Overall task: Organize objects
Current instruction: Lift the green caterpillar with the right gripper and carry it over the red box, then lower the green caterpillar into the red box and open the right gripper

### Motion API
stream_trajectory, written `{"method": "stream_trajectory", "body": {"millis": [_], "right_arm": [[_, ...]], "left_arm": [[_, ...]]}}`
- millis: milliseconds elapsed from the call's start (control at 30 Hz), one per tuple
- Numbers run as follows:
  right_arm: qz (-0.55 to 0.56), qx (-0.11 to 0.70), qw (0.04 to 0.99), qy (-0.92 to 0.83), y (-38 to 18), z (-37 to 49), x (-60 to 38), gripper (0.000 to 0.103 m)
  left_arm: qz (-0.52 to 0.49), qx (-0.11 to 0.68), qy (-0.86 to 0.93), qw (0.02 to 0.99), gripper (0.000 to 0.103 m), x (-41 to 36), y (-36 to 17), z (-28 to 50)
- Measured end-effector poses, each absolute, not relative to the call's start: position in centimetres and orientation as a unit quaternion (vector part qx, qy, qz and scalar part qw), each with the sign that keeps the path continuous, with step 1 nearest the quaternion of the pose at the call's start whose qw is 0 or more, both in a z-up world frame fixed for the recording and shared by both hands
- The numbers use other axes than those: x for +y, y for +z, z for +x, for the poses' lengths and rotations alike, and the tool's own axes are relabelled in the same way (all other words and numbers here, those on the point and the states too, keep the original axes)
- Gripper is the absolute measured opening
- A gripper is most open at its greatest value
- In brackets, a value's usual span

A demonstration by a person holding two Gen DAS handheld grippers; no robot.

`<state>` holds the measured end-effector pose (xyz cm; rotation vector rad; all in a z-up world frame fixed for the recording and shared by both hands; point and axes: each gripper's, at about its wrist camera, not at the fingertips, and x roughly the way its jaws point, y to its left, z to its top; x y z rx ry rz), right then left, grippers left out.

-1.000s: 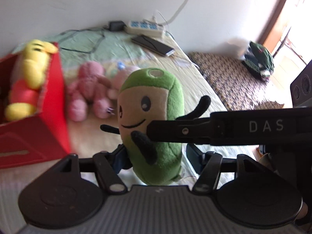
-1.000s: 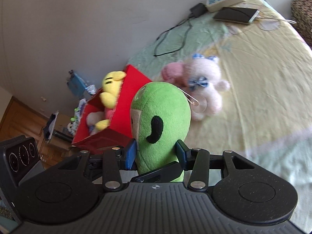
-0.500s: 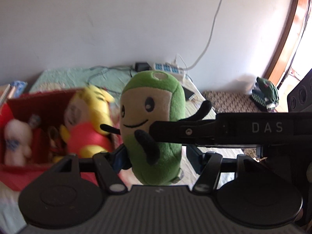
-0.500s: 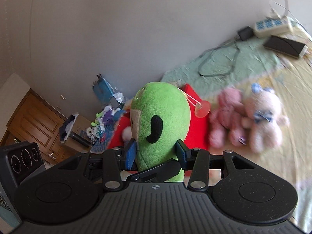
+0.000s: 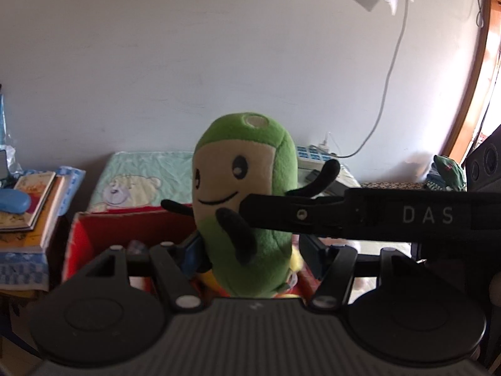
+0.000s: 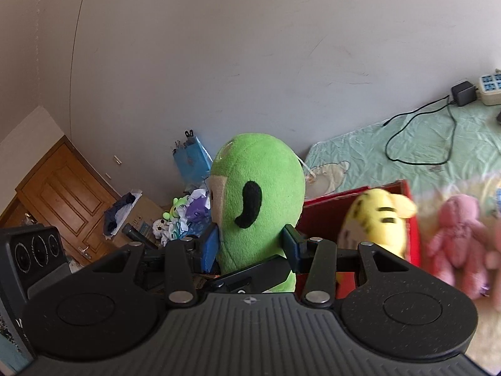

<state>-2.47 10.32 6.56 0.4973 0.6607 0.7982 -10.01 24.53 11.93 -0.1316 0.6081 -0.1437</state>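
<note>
A green plush [image 5: 244, 194] with a beige smiling face and black limbs stands upright between the fingers of my left gripper [image 5: 252, 250], which is shut on its lower body. My right gripper [image 6: 250, 244] is shut on the same green plush [image 6: 260, 200], its blue pads pressing front and back. One right-gripper finger [image 5: 360, 216] crosses the left wrist view from the right. Just below and behind the plush is the red box [image 5: 103, 228], seen again as the red box [image 6: 328, 213] holding a yellow plush [image 6: 379, 219].
A pink plush [image 6: 457, 235] lies on the bed right of the box. The green sheet [image 6: 416, 144] carries a black cable and a power strip [image 6: 490, 87]. Books [image 5: 28, 206] are stacked at the left. A plain wall rises close behind, and toy clutter [image 6: 184, 216] covers the floor.
Both grippers have swung left together with the green plush, from above the bed to over the red box. The view has tilted up toward the wall. Both grips are unchanged.
</note>
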Motion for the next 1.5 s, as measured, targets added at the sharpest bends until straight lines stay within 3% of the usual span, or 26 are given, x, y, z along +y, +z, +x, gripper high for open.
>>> {"method": "stream_trajectory", "body": {"millis": [667, 1033, 1167, 1500], "right_arm": [[0.203, 0.436, 0.826, 0.294, -0.7, 0.6, 17.5, 0.047], [0.178, 0.478, 0.815, 0.276, -2.2, 1.8, 19.8, 0.047], [0.171, 0.485, 0.812, 0.275, -2.6, 2.1, 20.6, 0.047], [0.190, 0.489, 0.805, 0.276, -3.1, 2.3, 20.3, 0.050]], "left_arm": [[-0.080, 0.430, -0.080, 0.896, 0.065, 30.6, 1.6, -4.7], [-0.091, 0.458, -0.076, 0.881, 0.065, 32.1, -0.7, -4.2], [-0.094, 0.457, -0.065, 0.882, 0.073, 32.9, -1.0, -4.2], [-0.086, 0.463, -0.053, 0.881, 0.076, 33.3, -1.3, -3.8]]}}
